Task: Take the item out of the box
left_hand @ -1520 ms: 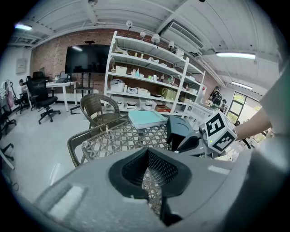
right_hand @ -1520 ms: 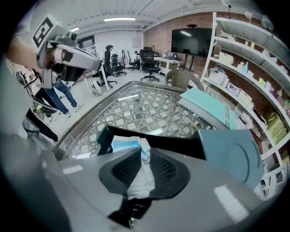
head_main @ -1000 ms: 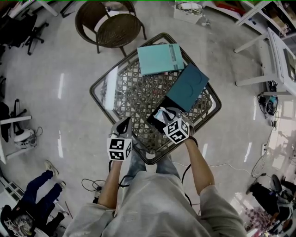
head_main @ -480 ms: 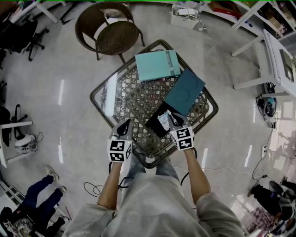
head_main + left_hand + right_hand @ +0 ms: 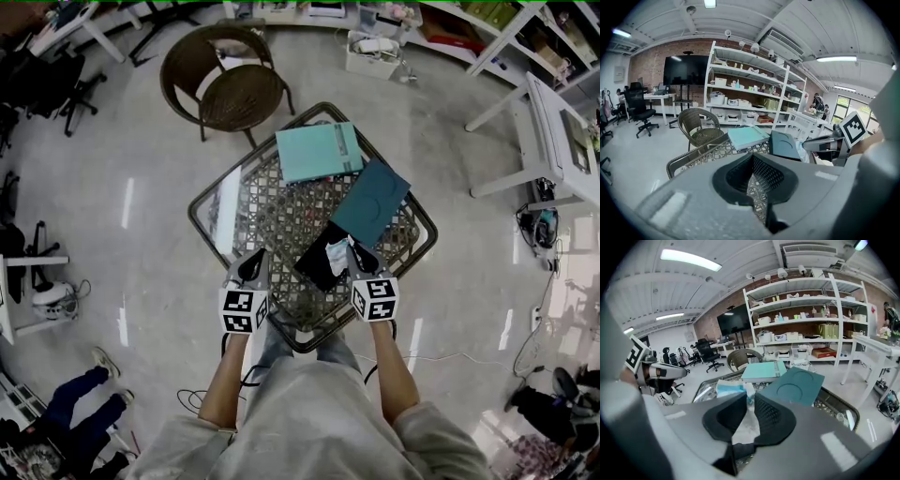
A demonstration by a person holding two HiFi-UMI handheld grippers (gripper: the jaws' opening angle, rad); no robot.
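Two grippers: our right gripper (image 5: 354, 251) is clamped on the white-and-blue packet (image 5: 336, 254). Our left gripper (image 5: 251, 264) is closed on nothing and hangs over the near-left edge of the wicker table (image 5: 199, 217).
Right jaws: in the right gripper view the pads pinch the packet's white near end, and its blue-banded part stands clear beyond the tips.
Left jaws: in the left gripper view the tips meet, with only table weave showing behind them.
What changed: a second ago the packet sat low in the black box (image 5: 314, 269) under our right jaws. Since then we have lifted it, drawn it toward us and rolled the wrist, so the marker cube now faces squarely up.
What it means: we judge the packet to be free of the box, so the removal is nearly done. It still needs a place to be set down.
Packet's place: it is held in the air over the near-right part of the black box and seems not to rest on it.
Packet's axis: its long axis seems to run along our right gripper's line, blue end pointing away from us toward the dark teal lid (image 5: 370, 202).
Beyond: the light teal box (image 5: 319, 150) lies at the table's far corner.
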